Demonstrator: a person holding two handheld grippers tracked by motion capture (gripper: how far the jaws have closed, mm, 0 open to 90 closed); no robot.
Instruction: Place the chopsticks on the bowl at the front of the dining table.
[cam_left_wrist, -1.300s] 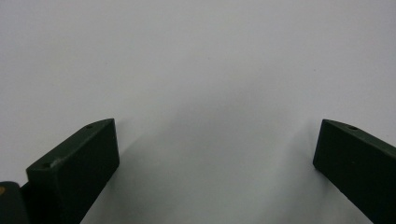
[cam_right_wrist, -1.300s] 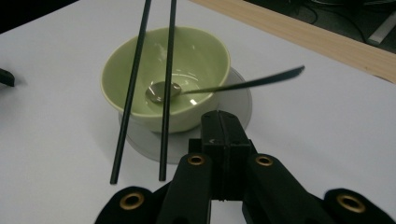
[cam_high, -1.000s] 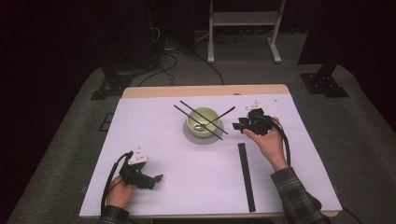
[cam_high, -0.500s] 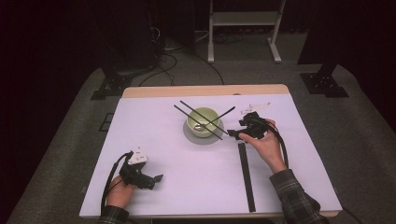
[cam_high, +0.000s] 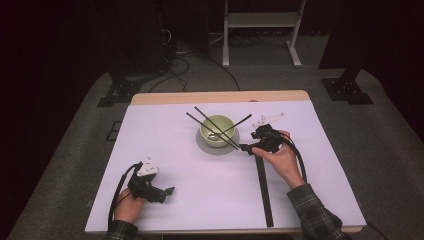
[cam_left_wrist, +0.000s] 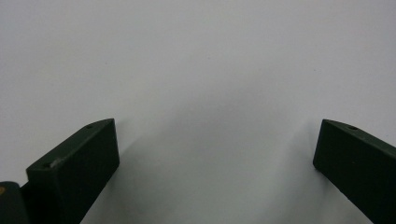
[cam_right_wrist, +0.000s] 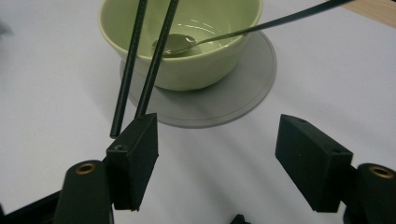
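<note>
Right gripper (cam_high: 248, 147) low over table's middle, just right of bowl, hand behind it, forearm in from near edge. Jaws just sprung apart, nothing between them; chopsticks (cam_right_wrist: 147, 65) near one jaw's tip. Two black chopsticks lie across green bowl (cam_high: 217, 131), ends overhanging; bowl on grey saucer (cam_right_wrist: 224, 100), spoon (cam_right_wrist: 205, 39) inside. Left gripper (cam_high: 169, 190) parked near table's near-left corner, jaws wide, empty.

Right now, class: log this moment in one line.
right gripper: open, beside chopsticks | bowl: holds spoon | left gripper: open, idle
</note>
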